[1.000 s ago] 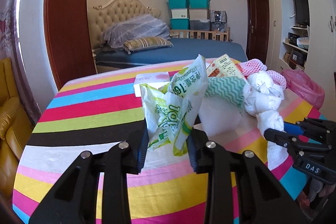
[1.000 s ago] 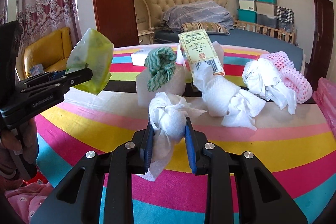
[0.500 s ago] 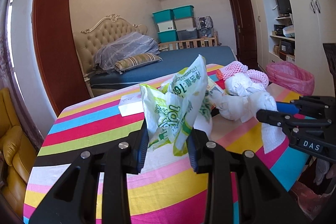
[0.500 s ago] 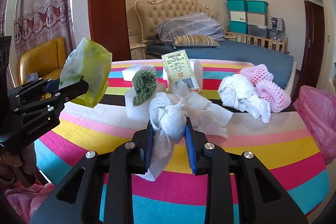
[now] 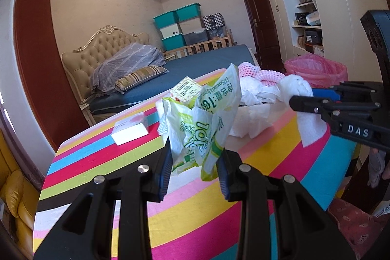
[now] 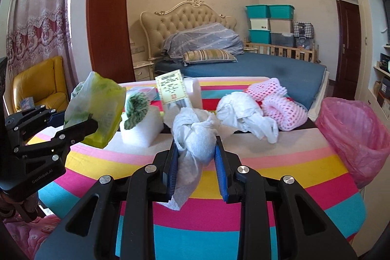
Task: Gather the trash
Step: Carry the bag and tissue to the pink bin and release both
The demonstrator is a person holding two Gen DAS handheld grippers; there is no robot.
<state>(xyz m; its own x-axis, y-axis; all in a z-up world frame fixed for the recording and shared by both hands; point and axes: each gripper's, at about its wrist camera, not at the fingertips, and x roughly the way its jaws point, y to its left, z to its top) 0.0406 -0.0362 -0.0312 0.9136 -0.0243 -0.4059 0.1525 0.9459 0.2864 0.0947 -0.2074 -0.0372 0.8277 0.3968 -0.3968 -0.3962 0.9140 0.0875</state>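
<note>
My left gripper [image 5: 195,160] is shut on a crumpled green and white plastic wrapper [image 5: 202,126] and holds it above the striped table [image 5: 102,162]. It also shows at the left of the right wrist view [image 6: 80,126] with the wrapper [image 6: 97,109]. My right gripper [image 6: 195,157] is shut on a wad of white tissue [image 6: 195,135] held above the table; it shows at the right of the left wrist view [image 5: 299,101]. A bin lined with a pink bag [image 6: 353,133] stands beside the table's right edge.
On the table [image 6: 268,162] lie more white tissue [image 6: 243,111], pink foam netting [image 6: 275,101], a white foam block [image 6: 143,126] with a green cloth [image 6: 136,106], a yellow carton [image 6: 173,89] and a white box [image 5: 130,130]. A bed stands behind, a yellow armchair at left.
Both grippers have lifted and turned right with their loads still held. The pink-lined bin has come further into both views.
</note>
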